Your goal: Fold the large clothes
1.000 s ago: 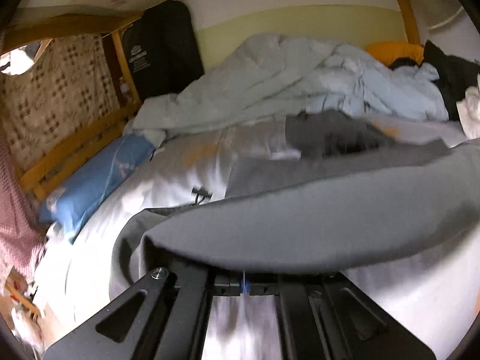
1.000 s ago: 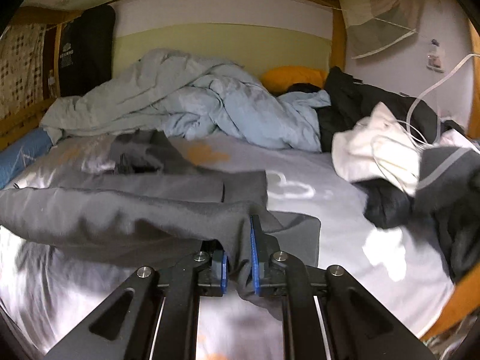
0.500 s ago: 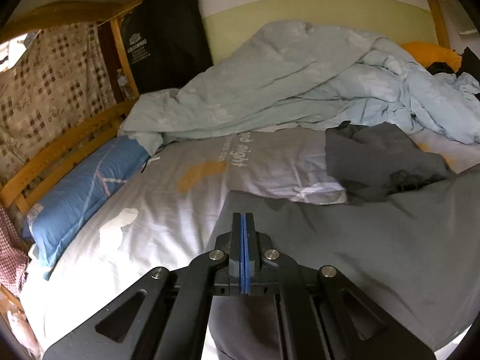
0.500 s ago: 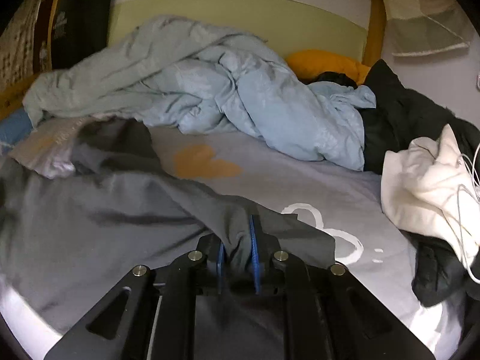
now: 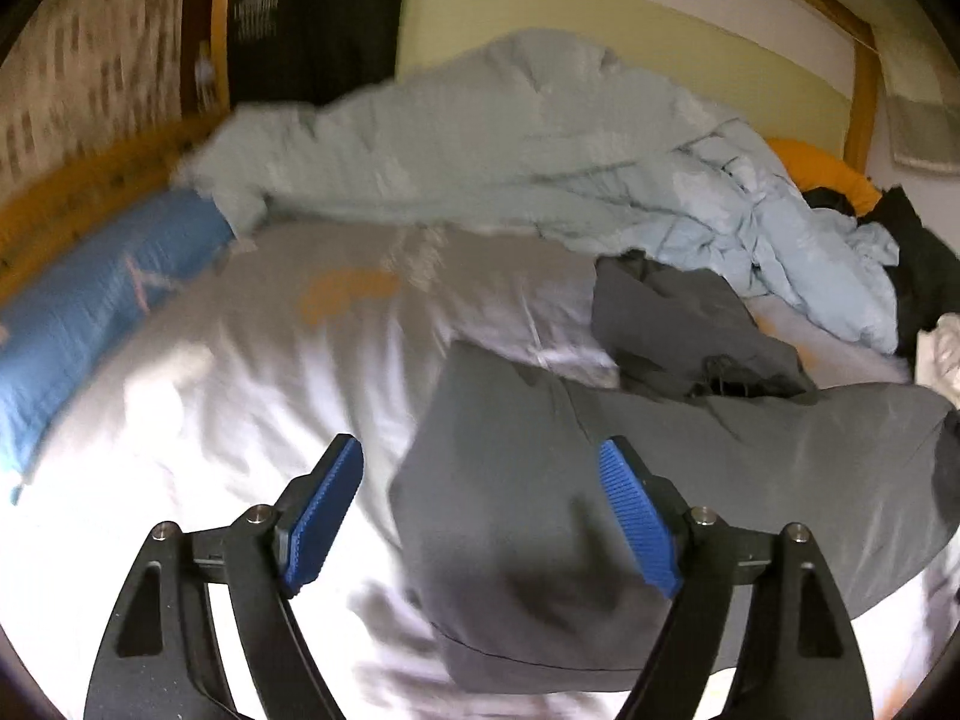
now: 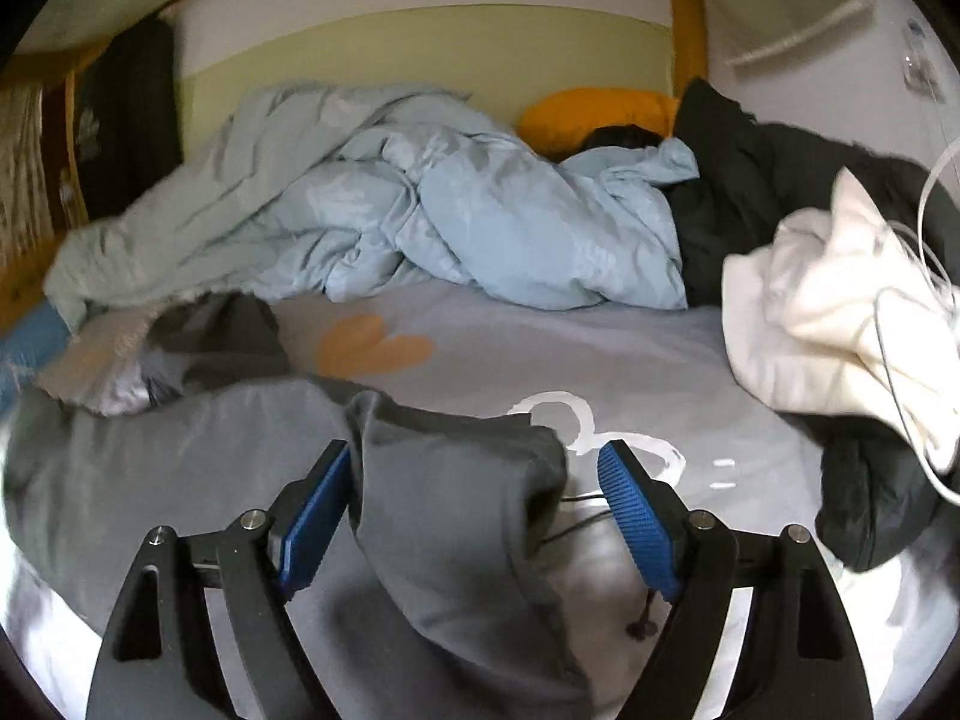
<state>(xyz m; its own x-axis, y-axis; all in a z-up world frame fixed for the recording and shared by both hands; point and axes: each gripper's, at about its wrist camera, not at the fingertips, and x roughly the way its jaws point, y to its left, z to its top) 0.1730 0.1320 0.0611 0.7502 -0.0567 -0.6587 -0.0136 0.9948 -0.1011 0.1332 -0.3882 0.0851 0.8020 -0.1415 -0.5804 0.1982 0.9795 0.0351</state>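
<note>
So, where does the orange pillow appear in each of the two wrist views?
Left wrist view: the orange pillow is at the upper right, behind the light blue duvet.
Right wrist view: the pillow is at the upper centre, against the headboard.
Shared landmark: the duvet, just in front of it in both.

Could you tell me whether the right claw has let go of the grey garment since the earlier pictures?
Yes. The right claw now stands open, and the grey garment lies loose on the bed sheet.

wooden bed frame (image 5: 863,90) | pale green wall (image 6: 420,54) | white sheet (image 5: 180,420)
</note>
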